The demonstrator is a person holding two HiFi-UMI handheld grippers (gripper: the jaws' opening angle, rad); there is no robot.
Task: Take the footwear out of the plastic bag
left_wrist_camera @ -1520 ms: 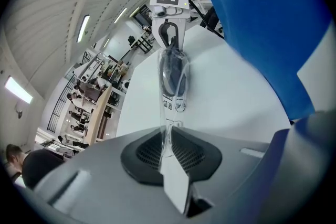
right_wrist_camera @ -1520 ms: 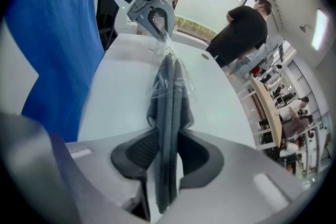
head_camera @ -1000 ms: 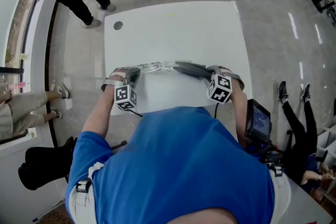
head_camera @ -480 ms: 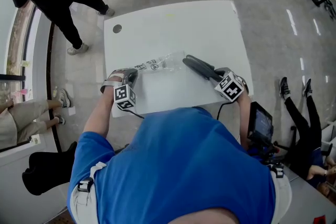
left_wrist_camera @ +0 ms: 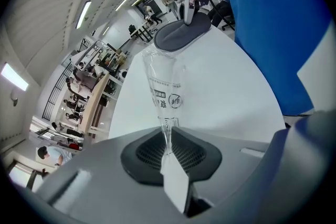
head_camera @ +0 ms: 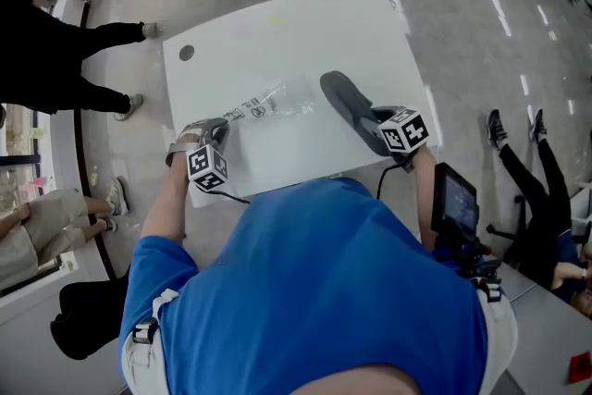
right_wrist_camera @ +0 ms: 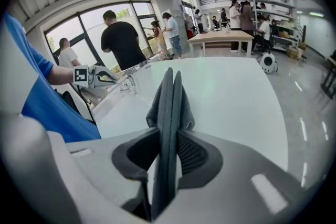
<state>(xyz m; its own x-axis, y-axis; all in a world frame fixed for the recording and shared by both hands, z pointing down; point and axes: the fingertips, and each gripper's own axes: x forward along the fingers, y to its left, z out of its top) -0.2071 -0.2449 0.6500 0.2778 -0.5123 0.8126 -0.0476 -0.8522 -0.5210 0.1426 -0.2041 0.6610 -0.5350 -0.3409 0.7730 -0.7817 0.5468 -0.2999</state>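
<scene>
A clear printed plastic bag (head_camera: 268, 102) lies flat on the white table (head_camera: 277, 23). My left gripper (head_camera: 215, 130) is shut on its near end, and the film runs up from the pads in the left gripper view (left_wrist_camera: 165, 86). Dark grey flat footwear (head_camera: 347, 102) lies to the bag's right, toe close to the bag's open mouth. My right gripper (head_camera: 377, 127) is shut on its heel end. In the right gripper view the footwear (right_wrist_camera: 170, 97) stands on edge between the pads as two layers pressed together. From the left gripper view the footwear (left_wrist_camera: 181, 36) shows beyond the bag's mouth.
A small round hole (head_camera: 187, 53) sits near the table's far left corner. A person in black (head_camera: 55, 60) stands left of the table, others further left. A small screen (head_camera: 453, 208) hangs at my right side, with someone's legs (head_camera: 518, 190) on the floor beyond.
My right gripper has moved right and rolled, drawing the footwear out of the bag, which now lies flat. My left gripper has kept its hold. The person in black walked left.
</scene>
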